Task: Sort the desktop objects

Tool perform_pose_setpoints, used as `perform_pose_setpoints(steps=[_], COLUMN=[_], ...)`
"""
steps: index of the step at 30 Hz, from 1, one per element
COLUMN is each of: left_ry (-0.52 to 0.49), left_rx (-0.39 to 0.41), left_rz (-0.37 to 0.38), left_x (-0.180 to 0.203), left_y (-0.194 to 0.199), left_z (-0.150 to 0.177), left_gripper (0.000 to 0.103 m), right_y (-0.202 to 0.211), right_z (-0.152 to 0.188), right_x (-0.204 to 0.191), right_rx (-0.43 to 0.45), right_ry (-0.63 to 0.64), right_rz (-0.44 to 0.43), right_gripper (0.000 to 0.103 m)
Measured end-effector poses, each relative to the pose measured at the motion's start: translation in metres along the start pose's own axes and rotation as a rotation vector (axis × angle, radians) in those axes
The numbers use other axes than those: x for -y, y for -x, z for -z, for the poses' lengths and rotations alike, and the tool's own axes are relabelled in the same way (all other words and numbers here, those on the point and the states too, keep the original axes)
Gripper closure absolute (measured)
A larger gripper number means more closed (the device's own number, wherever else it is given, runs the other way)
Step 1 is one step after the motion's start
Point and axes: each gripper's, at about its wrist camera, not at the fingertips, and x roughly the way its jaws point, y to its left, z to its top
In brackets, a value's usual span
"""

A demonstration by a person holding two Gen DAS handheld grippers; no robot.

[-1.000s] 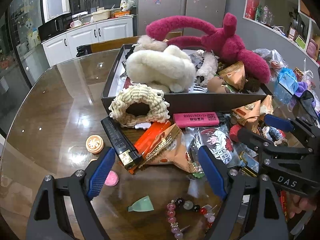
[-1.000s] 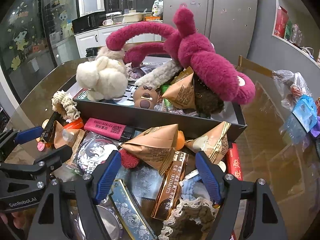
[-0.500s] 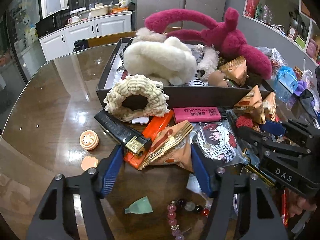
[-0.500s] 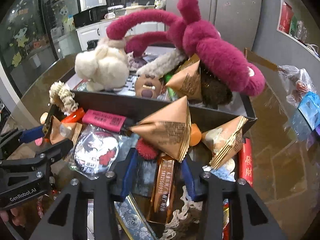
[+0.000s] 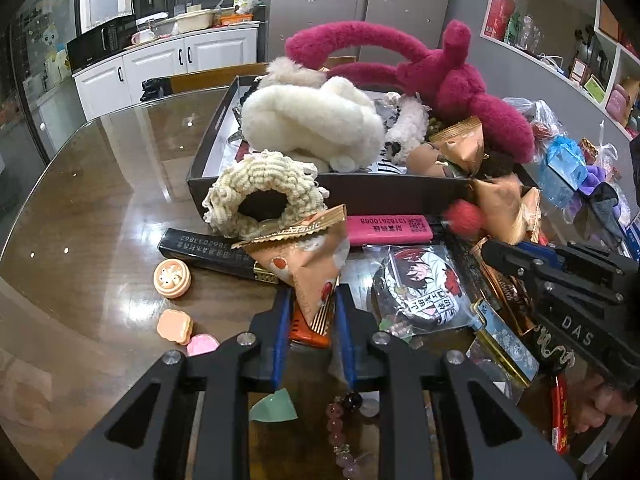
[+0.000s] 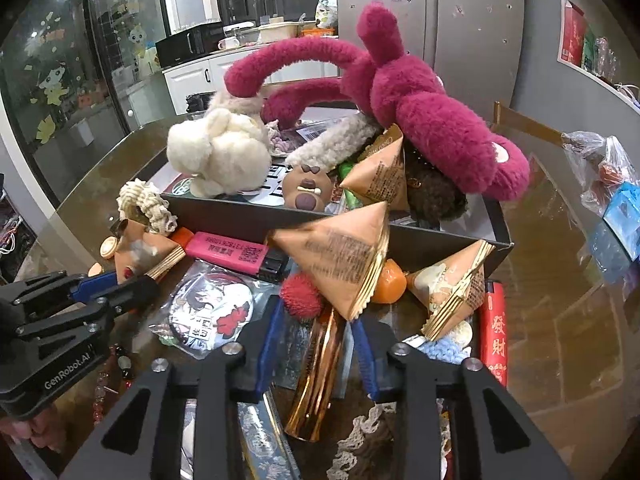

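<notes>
My left gripper is shut on a gold-edged triangular snack packet and holds it up in front of the dark box. My right gripper is shut on another triangular snack packet, lifted near the box front wall. The box holds a magenta plush, a white fluffy plush and more packets. A pink lighter, a black lighter, a cream scrunchie and an anime badge lie on the table.
Small round and flower-shaped orange and pink pieces lie at the left on the wooden table. A bead bracelet and green shard lie near me. A red lighter and plastic bags sit at the right.
Both grippers closed from wide open, each on a triangular snack packet, and lifted it off the pile. The left packet now stands upright between the fingers.
</notes>
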Motion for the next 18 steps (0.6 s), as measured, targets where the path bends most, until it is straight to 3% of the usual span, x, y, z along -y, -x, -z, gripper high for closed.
perform_pose_setpoints(steps=[18], left_ry=[0.018], left_rx=[0.013], left_rz=[0.014], left_x=[-0.0023], left_y=[0.0036], left_z=[0.0016], left_gripper=[0.081], right_y=[-0.0043], right_z=[0.0048], right_x=[0.0073], right_rx=[0.001], right_ry=[-0.015], right_rz=[-0.035], right_gripper=[0.089])
